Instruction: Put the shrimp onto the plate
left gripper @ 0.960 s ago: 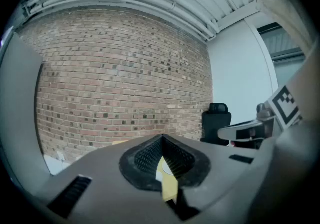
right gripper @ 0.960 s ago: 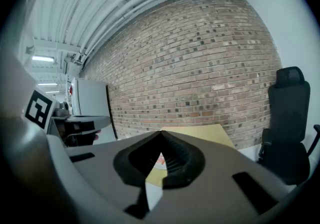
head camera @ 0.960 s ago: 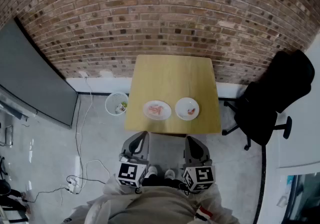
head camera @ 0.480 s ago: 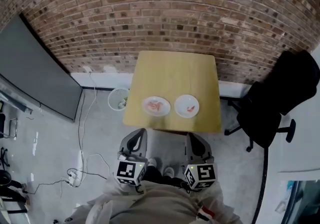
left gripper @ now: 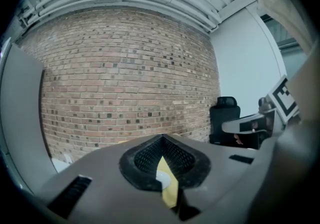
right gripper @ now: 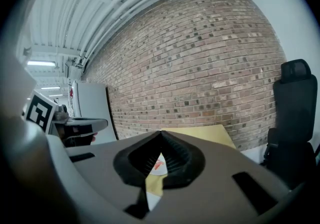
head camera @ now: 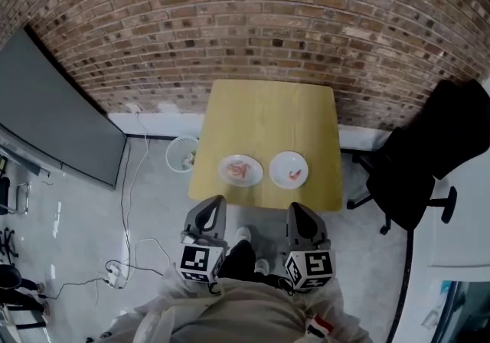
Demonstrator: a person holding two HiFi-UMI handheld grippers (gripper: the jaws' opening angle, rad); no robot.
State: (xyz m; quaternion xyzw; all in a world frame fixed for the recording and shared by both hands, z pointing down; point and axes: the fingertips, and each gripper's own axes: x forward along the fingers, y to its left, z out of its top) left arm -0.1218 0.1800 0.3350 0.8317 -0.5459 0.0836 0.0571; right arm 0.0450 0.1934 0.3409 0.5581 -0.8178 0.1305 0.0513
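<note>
A square yellow table (head camera: pixel 264 115) stands against the brick wall. Near its front edge sit two white plates. The left plate (head camera: pixel 230 178) holds several pink shrimp (head camera: pixel 241 169). The right plate (head camera: pixel 299 159) holds one shrimp (head camera: pixel 294 174). My left gripper (head camera: pixel 213 204) and right gripper (head camera: pixel 295 209) hang side by side short of the table's front edge, both shut and empty. In the left gripper view the left gripper (left gripper: pixel 162 138) shows a sliver of plate (left gripper: pixel 161 182) below its jaws. In the right gripper view the right gripper (right gripper: pixel 161 133) shows a plate with a shrimp (right gripper: pixel 156 164).
A white waste basket (head camera: pixel 181 153) stands at the table's left front corner. A black office chair (head camera: pixel 425 154) is to the right. A grey panel (head camera: pixel 53 127) leans at the left, and cables with a plug strip (head camera: pixel 115 279) lie on the floor.
The person has stepped slightly toward the table, one shoe now showing ahead between the grippers. Both grippers stay shut and side by side.
</note>
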